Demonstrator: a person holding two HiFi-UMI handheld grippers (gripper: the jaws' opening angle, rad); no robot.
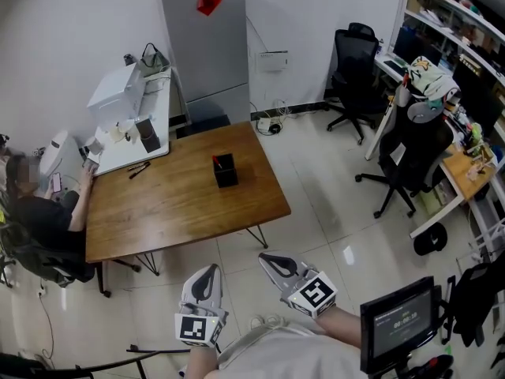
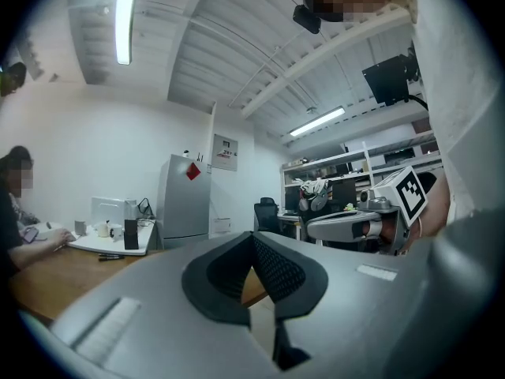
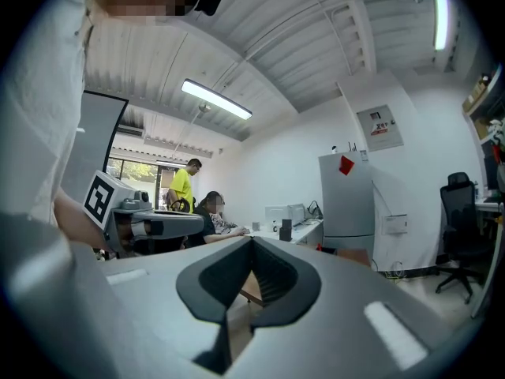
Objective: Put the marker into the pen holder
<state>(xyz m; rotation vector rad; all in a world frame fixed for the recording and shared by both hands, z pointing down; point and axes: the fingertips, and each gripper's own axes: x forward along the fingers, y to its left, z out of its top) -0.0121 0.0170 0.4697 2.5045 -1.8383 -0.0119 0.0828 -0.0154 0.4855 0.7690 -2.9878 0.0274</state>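
Observation:
A black pen holder (image 1: 225,170) stands upright near the middle of the wooden table (image 1: 181,204). Two dark markers (image 1: 139,169) lie at the table's far left corner, beside the white desk; in the left gripper view the markers (image 2: 110,256) are small dark strokes on the wood. My left gripper (image 1: 209,269) and right gripper (image 1: 265,257) hover side by side over the floor, short of the table's near edge. Both are shut with nothing between the jaws. The left gripper (image 2: 252,236) and the right gripper (image 3: 251,240) each point toward the table.
A person (image 1: 39,212) sits at the table's left end. A white desk (image 1: 126,109) with a printer adjoins the far left corner. A grey cabinet (image 1: 207,46) stands behind. Office chairs (image 1: 410,152) and cluttered desks fill the right. A screen (image 1: 397,322) stands beside me.

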